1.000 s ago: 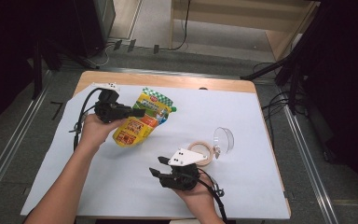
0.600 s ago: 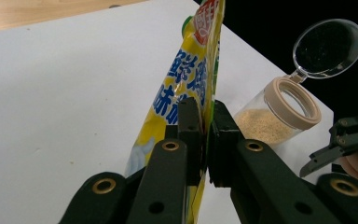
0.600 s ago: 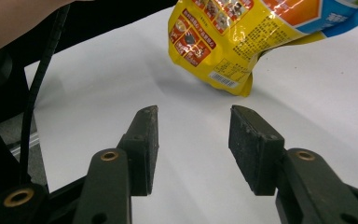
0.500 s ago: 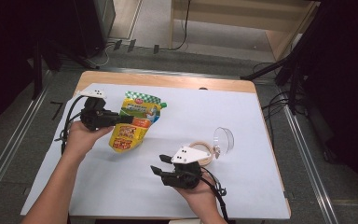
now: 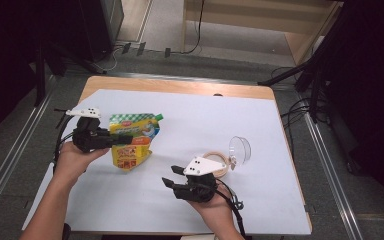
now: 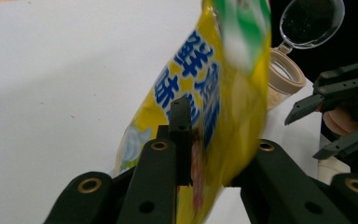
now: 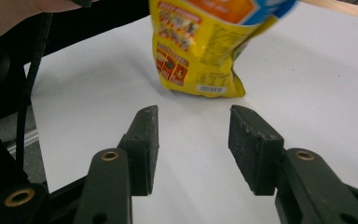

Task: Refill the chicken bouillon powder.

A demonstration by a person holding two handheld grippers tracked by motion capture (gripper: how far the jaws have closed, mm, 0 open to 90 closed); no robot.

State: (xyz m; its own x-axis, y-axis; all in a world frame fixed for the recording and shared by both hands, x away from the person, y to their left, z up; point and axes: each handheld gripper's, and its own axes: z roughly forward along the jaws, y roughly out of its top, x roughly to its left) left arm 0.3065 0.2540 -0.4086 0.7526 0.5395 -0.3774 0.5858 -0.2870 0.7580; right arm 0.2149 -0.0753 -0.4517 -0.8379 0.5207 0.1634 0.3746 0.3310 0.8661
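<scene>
Near the surface's left edge, the yellow pouch [image 5: 131,142] has been carried leftward from the middle, its base now touching down between the left gripper [image 5: 111,140] fingers, which have just been opening; release looks close. The right gripper [image 5: 172,176], fingers half open and empty, hovers by the open jar [image 5: 217,162]. Bare surface lies between them.

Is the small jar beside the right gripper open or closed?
Open. The jar has its clear hinged lid flipped back, standing beside the rim; the left gripper view shows its uncovered mouth.
</scene>
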